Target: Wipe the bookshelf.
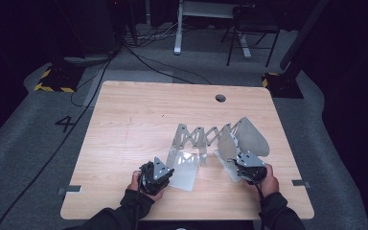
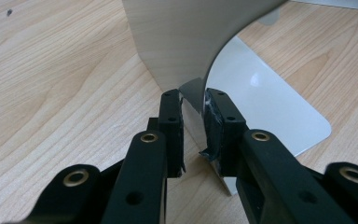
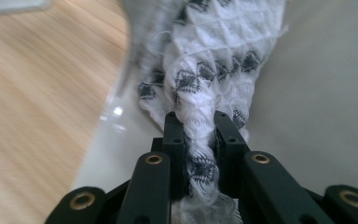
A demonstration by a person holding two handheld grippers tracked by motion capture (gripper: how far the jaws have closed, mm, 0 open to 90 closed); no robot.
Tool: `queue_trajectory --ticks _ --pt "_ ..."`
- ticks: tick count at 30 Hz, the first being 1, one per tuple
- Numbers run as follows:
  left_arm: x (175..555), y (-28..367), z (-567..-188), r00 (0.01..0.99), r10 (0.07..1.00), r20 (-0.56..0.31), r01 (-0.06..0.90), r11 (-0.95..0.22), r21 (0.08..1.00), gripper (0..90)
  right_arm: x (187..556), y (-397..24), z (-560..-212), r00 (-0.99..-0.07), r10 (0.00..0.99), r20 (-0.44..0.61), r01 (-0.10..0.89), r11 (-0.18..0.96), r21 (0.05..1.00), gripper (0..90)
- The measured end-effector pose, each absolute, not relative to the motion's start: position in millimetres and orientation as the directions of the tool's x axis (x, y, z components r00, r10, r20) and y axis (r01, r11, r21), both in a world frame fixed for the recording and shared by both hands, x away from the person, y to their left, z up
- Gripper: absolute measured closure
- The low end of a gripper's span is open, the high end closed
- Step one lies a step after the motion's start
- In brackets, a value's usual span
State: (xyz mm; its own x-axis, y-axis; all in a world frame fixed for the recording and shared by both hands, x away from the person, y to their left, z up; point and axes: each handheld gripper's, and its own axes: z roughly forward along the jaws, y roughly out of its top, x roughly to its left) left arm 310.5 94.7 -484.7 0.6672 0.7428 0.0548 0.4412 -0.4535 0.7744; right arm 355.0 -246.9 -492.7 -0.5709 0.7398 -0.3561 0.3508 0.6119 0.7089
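The left gripper (image 2: 193, 135) is pinching the stiff, slippery metal rack's (image 1: 206, 139) thin end plate (image 2: 186, 42), while the right gripper (image 3: 200, 140) is clamping soft patterned cloth (image 3: 214, 60).

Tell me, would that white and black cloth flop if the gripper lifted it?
Probably yes. The cloth looks like soft knit, bunched and creased where the right gripper pinches it, so it would likely droop. It also seems light, and its bumpy weave should resist slipping.

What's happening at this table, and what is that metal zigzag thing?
A person works a silver expandable metal rack on the wooden table, one tool in each hand. The left tool pinches the rack's thin end plate. The right tool is shut on a white patterned cloth at the rack's other end.
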Motion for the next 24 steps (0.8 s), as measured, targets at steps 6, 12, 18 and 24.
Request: queue_trajectory --ticks 6,12,18,24 --pt "311 95 -485 0.668 0.742 0.05 0.444 -0.452 0.774 77.4 348 -245 -487 -0.628 0.685 -0.37 0.245 0.625 0.742 78.1" --pt "311 95 -485 0.668 0.743 0.052 0.443 -0.453 0.774 77.4 339 -246 -467 -0.618 0.68 -0.394 0.145 0.591 0.793 78.1" --pt "311 95 -485 0.667 0.744 0.045 0.447 -0.447 0.775 77.5 330 -251 -441 -0.58 0.716 -0.389 0.067 0.518 0.853 78.2" --pt "311 95 -485 0.667 0.744 0.044 0.447 -0.447 0.775 77.5 325 -250 -427 -0.556 0.733 -0.391 0.034 0.491 0.871 78.2"
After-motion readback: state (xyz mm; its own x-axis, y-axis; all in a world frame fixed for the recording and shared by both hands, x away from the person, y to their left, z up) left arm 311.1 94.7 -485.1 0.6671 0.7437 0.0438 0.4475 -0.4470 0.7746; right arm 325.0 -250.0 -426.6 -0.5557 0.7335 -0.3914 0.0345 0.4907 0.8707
